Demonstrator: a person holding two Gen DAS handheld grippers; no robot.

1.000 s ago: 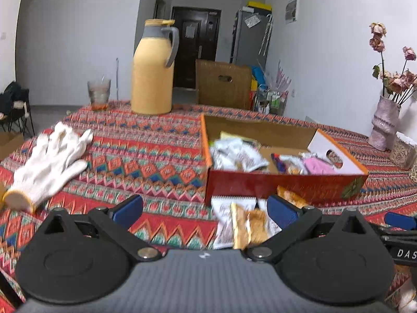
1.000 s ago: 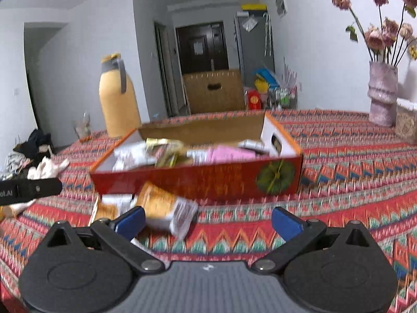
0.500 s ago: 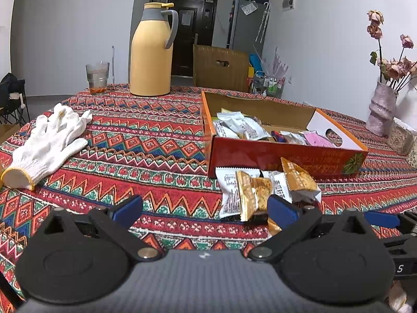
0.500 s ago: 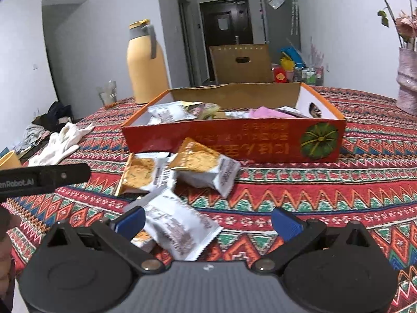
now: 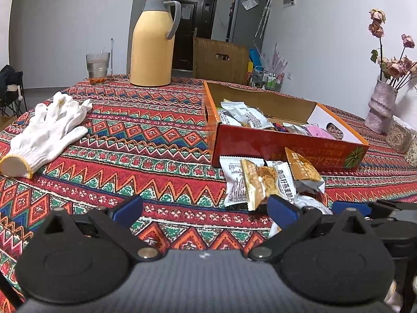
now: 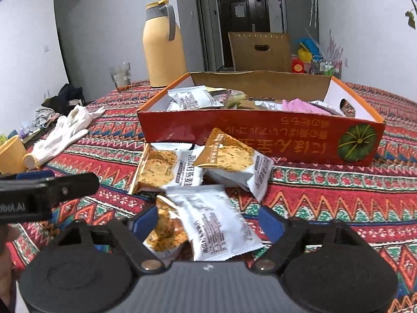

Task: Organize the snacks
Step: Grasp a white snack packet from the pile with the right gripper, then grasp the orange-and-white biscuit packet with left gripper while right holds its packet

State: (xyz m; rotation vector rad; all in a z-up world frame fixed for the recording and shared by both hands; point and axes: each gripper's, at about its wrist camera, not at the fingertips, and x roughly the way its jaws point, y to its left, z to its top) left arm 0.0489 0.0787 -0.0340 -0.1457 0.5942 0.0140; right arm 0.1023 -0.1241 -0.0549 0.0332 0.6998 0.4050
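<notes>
A red cardboard box (image 5: 284, 147) (image 6: 260, 133) holds several snack packets. Several white and gold cracker packets (image 5: 258, 182) (image 6: 224, 159) lie on the cloth in front of it. My left gripper (image 5: 206, 210) is open and empty above the cloth, left of that pile. My right gripper (image 6: 208, 221) is open, its blue fingers either side of the nearest white packet (image 6: 216, 219) and a gold cracker packet (image 6: 164, 232), not closed on them. The left gripper's finger (image 6: 49, 185) shows at the left of the right wrist view.
A yellow thermos jug (image 5: 153, 41) and a glass (image 5: 97, 65) stand at the table's far side. A white glove (image 5: 47, 130) lies at left. A vase of dried flowers (image 5: 380, 109) stands at right. A yellow cup (image 6: 10, 154) sits at the left edge.
Both grippers have risen and tilted down toward the packets in front of the box. The right gripper has moved in so its fingers straddle the nearest packets.
</notes>
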